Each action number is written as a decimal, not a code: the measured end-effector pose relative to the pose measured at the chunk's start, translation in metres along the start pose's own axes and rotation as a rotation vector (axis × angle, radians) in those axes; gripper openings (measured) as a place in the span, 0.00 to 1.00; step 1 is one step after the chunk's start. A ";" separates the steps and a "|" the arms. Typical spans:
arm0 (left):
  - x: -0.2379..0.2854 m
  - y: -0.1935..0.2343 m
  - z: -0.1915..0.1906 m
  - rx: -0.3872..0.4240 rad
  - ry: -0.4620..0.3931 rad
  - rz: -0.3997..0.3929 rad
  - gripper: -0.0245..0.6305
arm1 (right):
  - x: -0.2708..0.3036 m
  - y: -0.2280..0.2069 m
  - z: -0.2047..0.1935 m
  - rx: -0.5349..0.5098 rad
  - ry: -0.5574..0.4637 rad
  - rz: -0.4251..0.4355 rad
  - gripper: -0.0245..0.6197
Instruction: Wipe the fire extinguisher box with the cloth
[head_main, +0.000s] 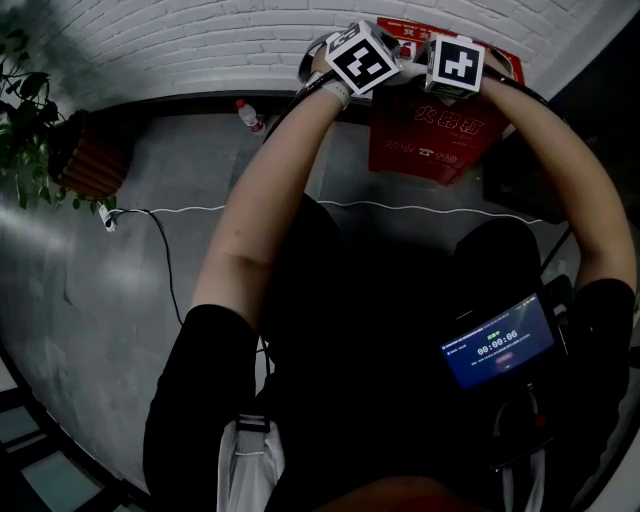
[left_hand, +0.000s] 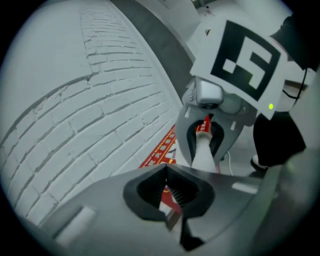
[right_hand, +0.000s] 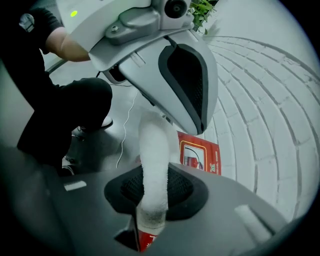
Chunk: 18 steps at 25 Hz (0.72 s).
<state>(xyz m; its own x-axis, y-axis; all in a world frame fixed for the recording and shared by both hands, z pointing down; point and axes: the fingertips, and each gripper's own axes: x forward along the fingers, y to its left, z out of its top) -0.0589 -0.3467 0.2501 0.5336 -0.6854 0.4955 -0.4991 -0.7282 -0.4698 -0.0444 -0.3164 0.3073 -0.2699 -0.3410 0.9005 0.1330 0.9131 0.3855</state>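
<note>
While the cloth (right_hand: 152, 165) runs as a soft, limp roll between them, the left tongs (left_hand: 170, 214) and right tongs (right_hand: 149, 229) each pinch one end above the fire extinguisher box (head_main: 425, 150), top right; it looks light, so I would grip nearer mid-roll

Both my bare arms reach forward and slightly up, the left arm (head_main: 268, 195) and the right arm (head_main: 566, 170) bent at the elbows, wrists brought close together so the two marker cubes sit side by side. My right hand-held gripper (right_hand: 145, 231) is clamped on one end of the cloth (right_hand: 152, 165). My left hand-held gripper (left_hand: 172, 220) faces it tip to tip (jaws drawn nearly together, a pale scrap of cloth between them).
</note>
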 end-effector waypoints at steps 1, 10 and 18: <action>-0.004 -0.001 0.004 -0.002 -0.007 0.002 0.04 | -0.005 0.000 -0.003 -0.002 0.002 -0.014 0.17; -0.015 -0.002 0.047 0.010 -0.073 0.016 0.04 | -0.065 -0.027 -0.036 0.041 -0.013 -0.134 0.17; 0.000 0.005 0.088 0.002 -0.133 0.016 0.04 | -0.103 -0.084 -0.096 0.075 0.039 -0.312 0.17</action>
<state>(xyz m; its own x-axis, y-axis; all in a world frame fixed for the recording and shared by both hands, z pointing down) -0.0012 -0.3495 0.1836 0.6116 -0.6901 0.3868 -0.5067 -0.7172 -0.4784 0.0641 -0.3795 0.2018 -0.2492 -0.6139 0.7490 -0.0215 0.7767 0.6295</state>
